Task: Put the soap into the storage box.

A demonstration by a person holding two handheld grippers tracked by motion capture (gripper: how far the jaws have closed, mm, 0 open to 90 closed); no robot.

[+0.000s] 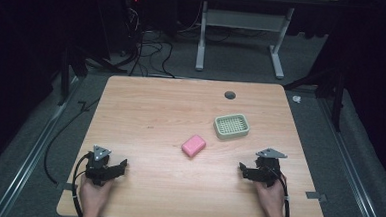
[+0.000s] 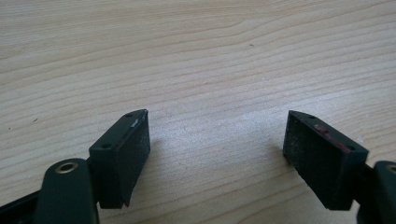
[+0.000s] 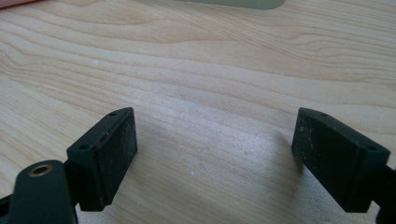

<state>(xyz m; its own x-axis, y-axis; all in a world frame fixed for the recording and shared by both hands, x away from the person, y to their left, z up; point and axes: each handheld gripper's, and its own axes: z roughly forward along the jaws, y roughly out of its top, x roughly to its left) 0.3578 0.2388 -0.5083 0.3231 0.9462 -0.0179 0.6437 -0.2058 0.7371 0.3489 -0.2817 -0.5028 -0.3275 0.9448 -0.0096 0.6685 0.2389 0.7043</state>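
Covering the scene's middle, a pale wood worktop (image 1: 156, 111) is ringed by dark grey floor. A pink soap bar (image 1: 193, 145) lies centred, a green slatted dish (image 1: 231, 126) at its 2 o'clock. Left gripper (image 1: 123, 165) and right gripper (image 1: 241, 169) are held with jaws apart, empty.

Bright tabletop, dark surroundings, soft shadows

Black grippers (image 1: 123, 166) with grey plates, cables, seemingly bare forearms.

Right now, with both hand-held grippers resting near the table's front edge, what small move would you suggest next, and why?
Probably bring the right hand-held gripper forward and left toward the pink soap. Its jaws stand open with nothing between them, and the soap lies loose on the table, apart from the green dish and nearer this gripper than the left one.
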